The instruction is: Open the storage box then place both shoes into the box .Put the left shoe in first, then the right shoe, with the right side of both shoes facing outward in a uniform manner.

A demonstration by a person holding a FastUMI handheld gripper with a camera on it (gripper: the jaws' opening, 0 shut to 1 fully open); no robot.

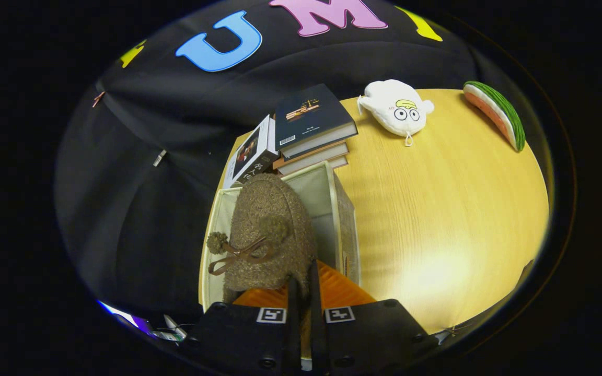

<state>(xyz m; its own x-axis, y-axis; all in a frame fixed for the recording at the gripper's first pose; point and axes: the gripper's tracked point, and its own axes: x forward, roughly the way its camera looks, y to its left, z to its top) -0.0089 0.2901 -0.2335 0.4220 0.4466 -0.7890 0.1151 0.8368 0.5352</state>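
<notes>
**Fuzzy shoe held over the open storage box**

Nearest the camera, the gripper has its two fingers drawn almost together, pinching the rim of a brown woolly shoe. The shoe hangs straight ahead of the fingers, its long axis running away from them, a pompom and bow on its upper side. Which foot it fits is hard to tell from here. Directly beneath it sits the storage box, open-topped and pale inside, at the near left edge of the table — so the coming move looks like a plain descent. An orange surface shows just under the fingers. Beyond the box a stack of books stands close against its far wall. Further off lie a white plush toy and a watermelon-slice toy near the far right corner.
</notes>
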